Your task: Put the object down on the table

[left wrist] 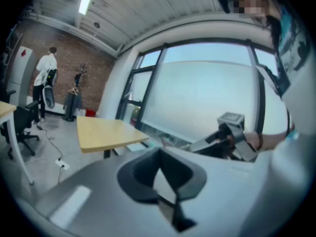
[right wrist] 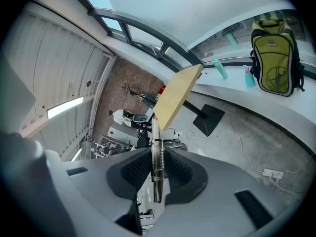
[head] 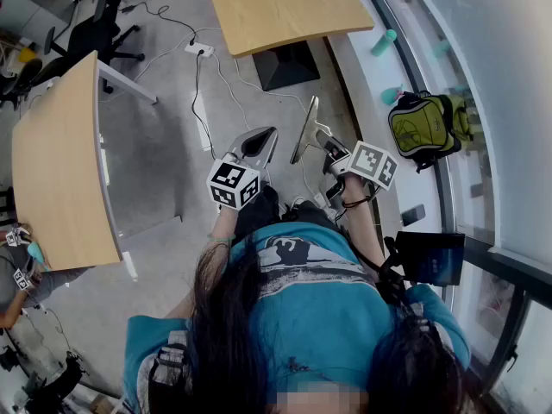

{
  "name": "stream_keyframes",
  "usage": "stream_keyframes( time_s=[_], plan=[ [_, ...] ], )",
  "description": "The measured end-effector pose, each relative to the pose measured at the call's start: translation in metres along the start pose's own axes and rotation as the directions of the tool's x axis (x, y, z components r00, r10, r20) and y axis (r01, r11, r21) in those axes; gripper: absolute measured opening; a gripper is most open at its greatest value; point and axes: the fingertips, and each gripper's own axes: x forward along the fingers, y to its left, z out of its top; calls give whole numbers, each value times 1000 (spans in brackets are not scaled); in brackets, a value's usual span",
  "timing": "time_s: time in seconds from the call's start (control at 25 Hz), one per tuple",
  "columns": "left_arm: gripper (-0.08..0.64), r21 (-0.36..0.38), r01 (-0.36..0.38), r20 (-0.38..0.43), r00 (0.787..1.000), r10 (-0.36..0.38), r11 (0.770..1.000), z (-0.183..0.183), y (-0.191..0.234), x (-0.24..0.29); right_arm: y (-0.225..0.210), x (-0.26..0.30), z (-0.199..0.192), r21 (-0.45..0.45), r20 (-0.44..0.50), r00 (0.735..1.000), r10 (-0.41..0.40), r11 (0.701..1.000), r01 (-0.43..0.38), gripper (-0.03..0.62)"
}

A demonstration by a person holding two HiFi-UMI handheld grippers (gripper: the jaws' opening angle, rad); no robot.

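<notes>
My right gripper (right wrist: 157, 168) is shut on a thin metal tool with a small spring (right wrist: 156, 149), which stands edge-on between the ribbed pads and reaches past them. In the head view that metal tool (head: 307, 128) sticks forward from the right gripper (head: 329, 148), held in the air over the floor. My left gripper (head: 259, 141) is just to its left, with its jaws closed together and nothing between them (left wrist: 159, 168). A wooden table (head: 285, 7) stands ahead, beyond both grippers. A second wooden table (head: 56, 171) is at the left.
A green backpack (head: 423, 128) and teal bottles (right wrist: 220, 69) sit on the window ledge at right. Cables and a power strip (head: 199, 49) lie on the floor by the far table's black base (head: 286, 64). Office chairs (head: 90, 24) stand far left. A person in white (left wrist: 44, 78) stands far off.
</notes>
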Motion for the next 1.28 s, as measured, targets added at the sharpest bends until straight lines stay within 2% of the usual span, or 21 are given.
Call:
stream_keyframes(
  time_s=[0.32,0.76,1.08,1.28],
  plan=[
    [2,12,29,9,1000,-29,1000,30,77,-7,44,68,1,4,23,1000,-8,1000,8,83],
    [2,-14,74,0,997,-74,997,36,155,-20,79,127,-9,8,64,997,-51,999,50,84],
    [2,-21,96,22,995,-96,995,43,174,-15,87,141,3,-13,85,993,-76,997,78,84],
    [2,-32,75,44,996,-74,997,53,197,-8,96,162,18,-34,72,995,-70,997,72,83]
  ],
)
